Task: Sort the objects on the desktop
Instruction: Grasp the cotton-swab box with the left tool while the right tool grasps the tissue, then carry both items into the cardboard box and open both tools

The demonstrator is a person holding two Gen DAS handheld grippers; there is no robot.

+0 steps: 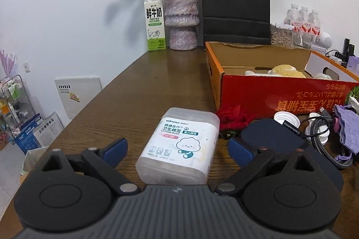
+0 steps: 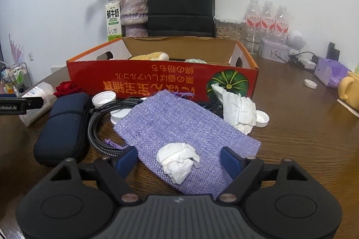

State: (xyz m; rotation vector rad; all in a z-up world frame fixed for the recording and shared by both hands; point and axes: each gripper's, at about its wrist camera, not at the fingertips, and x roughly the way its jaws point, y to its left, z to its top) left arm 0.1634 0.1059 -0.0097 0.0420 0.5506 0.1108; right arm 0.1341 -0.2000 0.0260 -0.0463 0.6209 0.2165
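Straddling a translucent plastic box of cotton buds (image 1: pixel 178 147) lying on the brown wooden table (image 1: pixel 134 91), the left gripper (image 1: pixel 178 149) stood released, its blue pads clear of both sides; by my judgement the pick-up step was in hand, needing closure, then a lift over the near wall of the orange cardboard box (image 1: pixel 280 93) to the right.

Seen from the right wrist, the right gripper (image 2: pixel 178 160) was likewise unclenched around a crumpled white tissue (image 2: pixel 177 160) resting on a lilac woven pouch (image 2: pixel 179 124); bare table lay rightward.
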